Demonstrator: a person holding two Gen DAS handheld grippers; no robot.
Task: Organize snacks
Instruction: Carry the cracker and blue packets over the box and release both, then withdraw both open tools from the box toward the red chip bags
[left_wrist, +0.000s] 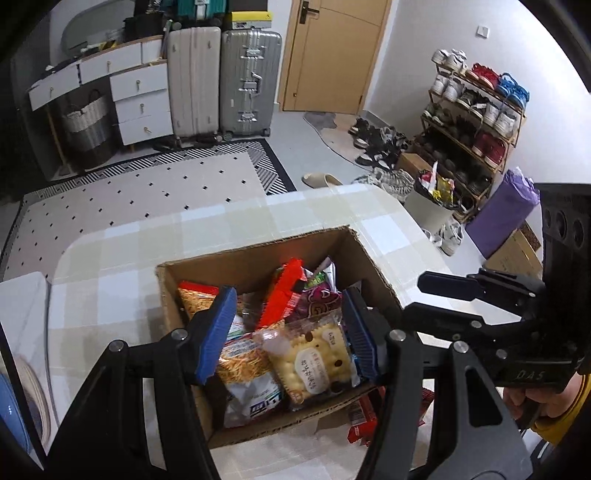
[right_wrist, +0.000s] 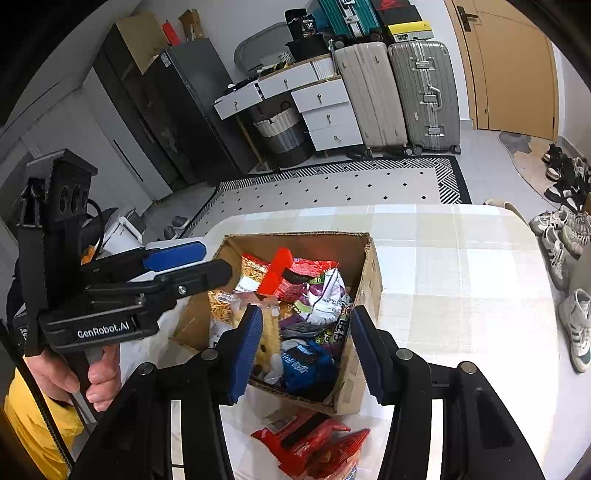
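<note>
An open cardboard box (left_wrist: 258, 251) (right_wrist: 295, 236) full of snack packets stands on the checked table (left_wrist: 122, 295) (right_wrist: 461, 277). My left gripper (left_wrist: 289, 306) (right_wrist: 216, 260) hovers over the box's left side, open, with nothing in it. Below its fingers in the box lie a clear biscuit packet (left_wrist: 314, 358) (right_wrist: 269, 332), an orange stick-snack bag (left_wrist: 240, 365), a red packet (left_wrist: 280, 295) and a purple one (left_wrist: 317, 299). My right gripper (right_wrist: 306, 312) (left_wrist: 413, 299) hangs open and empty above the box's near right part, over a blue packet (right_wrist: 306, 362). Red packets (right_wrist: 310, 443) (left_wrist: 362, 417) lie on the table outside the box's near wall.
A white plastic bag (right_wrist: 240, 406) lies under the red packets. A hand (right_wrist: 96, 376) in a yellow sleeve grips the left tool. Beyond the table's far edge are a patterned rug (left_wrist: 147, 199), two suitcases (left_wrist: 221, 81), a full bin (left_wrist: 432, 206) and a shoe rack (left_wrist: 476, 122).
</note>
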